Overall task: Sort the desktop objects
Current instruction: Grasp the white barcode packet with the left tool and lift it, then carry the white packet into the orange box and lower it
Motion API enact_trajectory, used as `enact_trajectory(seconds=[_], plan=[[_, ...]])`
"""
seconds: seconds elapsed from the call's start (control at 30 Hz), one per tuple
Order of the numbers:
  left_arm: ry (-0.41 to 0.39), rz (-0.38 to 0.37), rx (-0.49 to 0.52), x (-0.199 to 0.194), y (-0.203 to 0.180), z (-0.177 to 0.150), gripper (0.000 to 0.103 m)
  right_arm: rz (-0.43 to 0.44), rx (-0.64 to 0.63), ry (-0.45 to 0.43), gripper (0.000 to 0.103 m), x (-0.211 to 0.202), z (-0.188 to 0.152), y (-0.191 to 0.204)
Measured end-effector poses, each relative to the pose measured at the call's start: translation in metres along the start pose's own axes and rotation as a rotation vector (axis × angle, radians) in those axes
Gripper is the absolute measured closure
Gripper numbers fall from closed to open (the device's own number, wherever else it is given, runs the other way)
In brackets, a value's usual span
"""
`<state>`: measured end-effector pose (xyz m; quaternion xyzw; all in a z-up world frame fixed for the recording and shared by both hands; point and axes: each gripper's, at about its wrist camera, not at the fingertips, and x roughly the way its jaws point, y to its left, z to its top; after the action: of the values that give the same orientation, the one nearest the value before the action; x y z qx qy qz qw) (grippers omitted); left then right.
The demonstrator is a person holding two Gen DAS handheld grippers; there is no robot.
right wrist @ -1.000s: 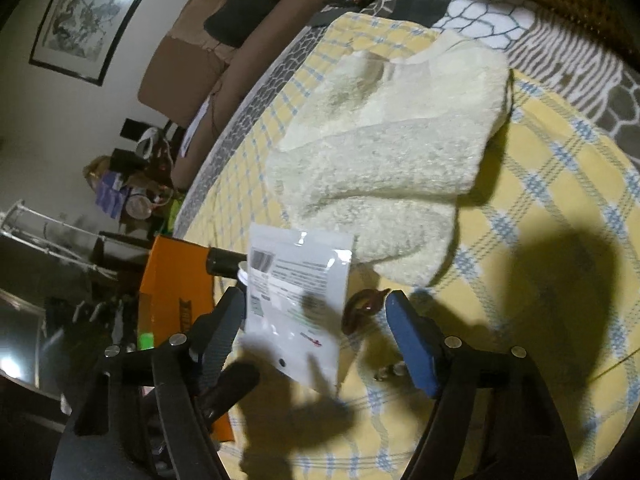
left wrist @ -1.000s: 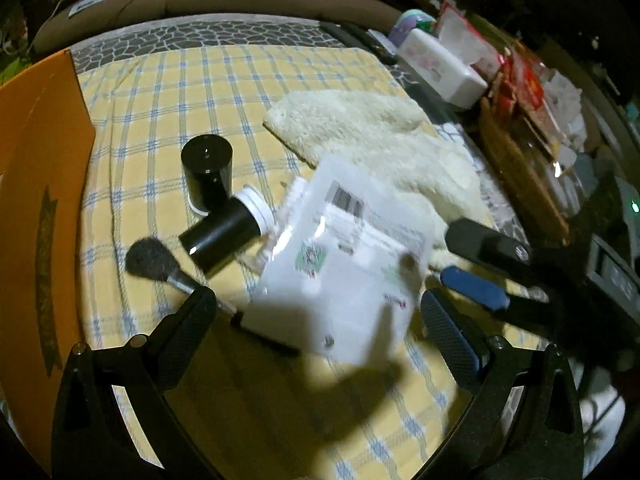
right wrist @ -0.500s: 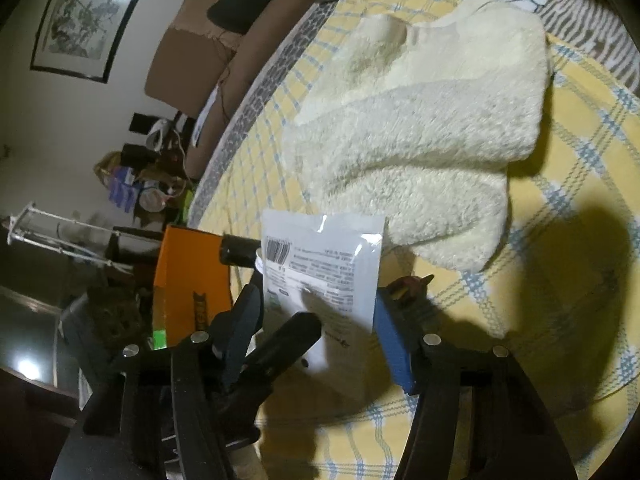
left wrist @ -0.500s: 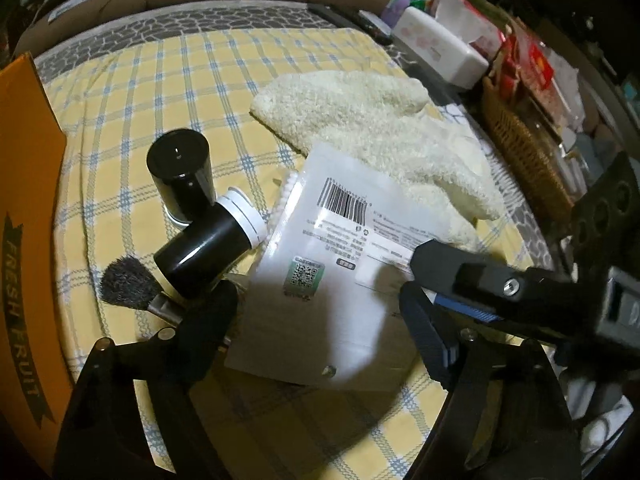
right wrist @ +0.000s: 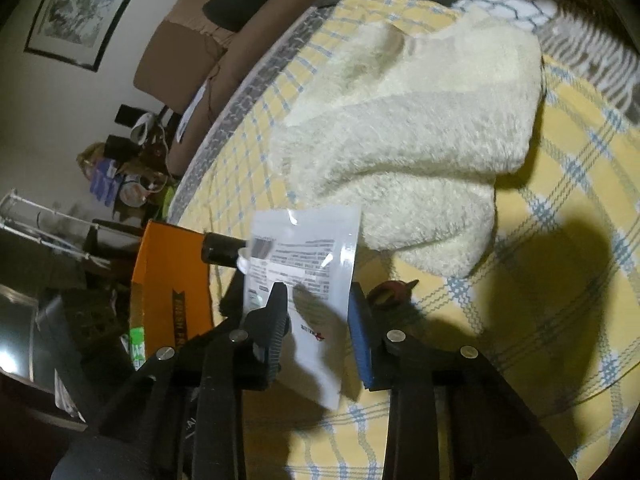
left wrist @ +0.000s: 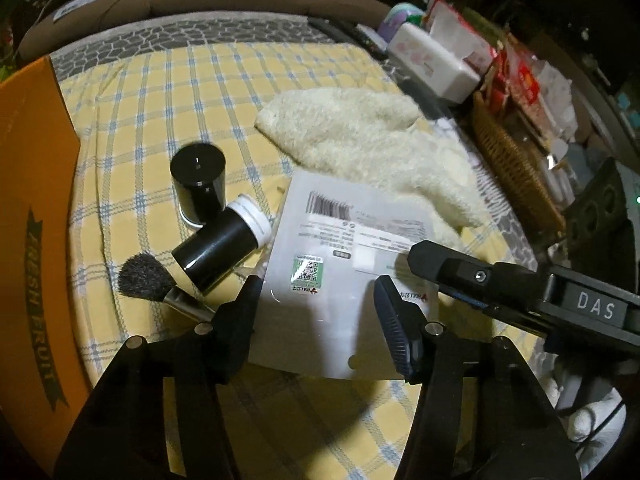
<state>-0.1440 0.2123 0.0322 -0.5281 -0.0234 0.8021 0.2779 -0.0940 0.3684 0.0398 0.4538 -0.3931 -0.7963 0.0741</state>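
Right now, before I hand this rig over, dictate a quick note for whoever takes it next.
Left gripper: open, jaws either side of the white pouch's near end.
Right gripper: jaws partly closed around the pouch's right edge; a firm grip can't be confirmed.
On the checked cloth: lying black bottle, upright black jar, makeup brush, fluffy cream cloth, reddish-brown clip.
The orange box stands at the left.
Done: nothing looks put away.
Left: secure the pouch, then sort the rest.
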Motion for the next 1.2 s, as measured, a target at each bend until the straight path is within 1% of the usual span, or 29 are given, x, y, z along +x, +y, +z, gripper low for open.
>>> enact_trajectory(seconds=[0.23, 0.4, 0.47, 0.5, 0.63, 0.77, 1.0, 1.2], plan=[[-0.069, -0.038, 0.018, -0.041, -0.014, 0.005, 0.050, 0.007, -0.072, -0.069, 0.072, -0.024, -0.004, 0.026], [-0.092, -0.055, 0.023, -0.070, -0.013, 0.006, 0.051, 0.024, -0.119, -0.106, 0.072, -0.040, -0.005, 0.049], [-0.105, -0.050, 0.025, -0.083, -0.009, 0.006, 0.059, 0.036, -0.136, -0.121, 0.072, -0.045, -0.007, 0.060], [-0.114, -0.051, 0.021, -0.090, -0.005, 0.006, 0.059, 0.044, -0.149, -0.128, 0.072, -0.047, -0.008, 0.067], [-0.150, -0.061, -0.009, -0.124, 0.016, 0.003, 0.059, 0.080, -0.218, -0.131, 0.073, -0.048, -0.015, 0.101], [-0.180, -0.039, -0.015, -0.156, 0.042, -0.004, 0.059, 0.093, -0.280, -0.113, 0.073, -0.037, -0.025, 0.135], [-0.210, 0.023, -0.045, -0.196, 0.095, -0.020, 0.060, 0.120, -0.372, -0.051, 0.073, 0.000, -0.051, 0.194], [-0.238, 0.039, -0.095, -0.224, 0.147, -0.042, 0.060, 0.126, -0.441, 0.006, 0.073, 0.041, -0.077, 0.236]])
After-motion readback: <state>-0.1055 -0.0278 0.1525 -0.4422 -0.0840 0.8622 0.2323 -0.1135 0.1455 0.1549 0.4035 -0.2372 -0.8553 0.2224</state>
